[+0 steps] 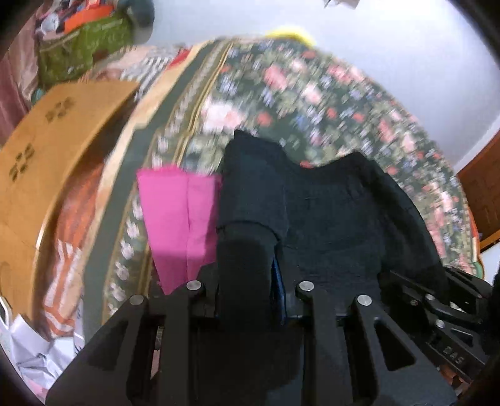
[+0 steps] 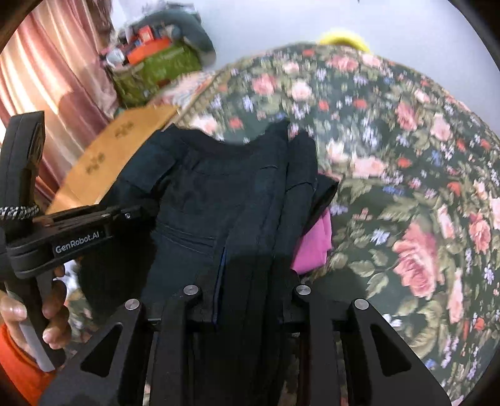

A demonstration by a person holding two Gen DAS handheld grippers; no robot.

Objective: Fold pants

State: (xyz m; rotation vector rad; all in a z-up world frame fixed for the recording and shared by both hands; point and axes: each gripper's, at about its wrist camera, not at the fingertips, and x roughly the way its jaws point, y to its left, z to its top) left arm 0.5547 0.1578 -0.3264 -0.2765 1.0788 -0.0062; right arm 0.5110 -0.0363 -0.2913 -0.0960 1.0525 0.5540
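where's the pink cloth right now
The pink cloth lies on the floral bedspread, left of the dark pants in the left wrist view, partly tucked under them.

floral bedspread (image 2: 406, 162) under a pale wall (image 2: 281, 22), pink curtain (image 2: 56, 62) at left.

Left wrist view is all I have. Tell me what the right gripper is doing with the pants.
Observer: The right gripper is clamped on a bunched edge of the dark pants, over the floral bedspread.
Operator: Report where the pink cloth sits from that side.
Observer: The pink cloth peeks out from under the pants' right edge.
Operator: Describe the hand on the left gripper.
Observer: The person's hand, with an orange sleeve, grips the handle of the left gripper, which also pinches the pants.
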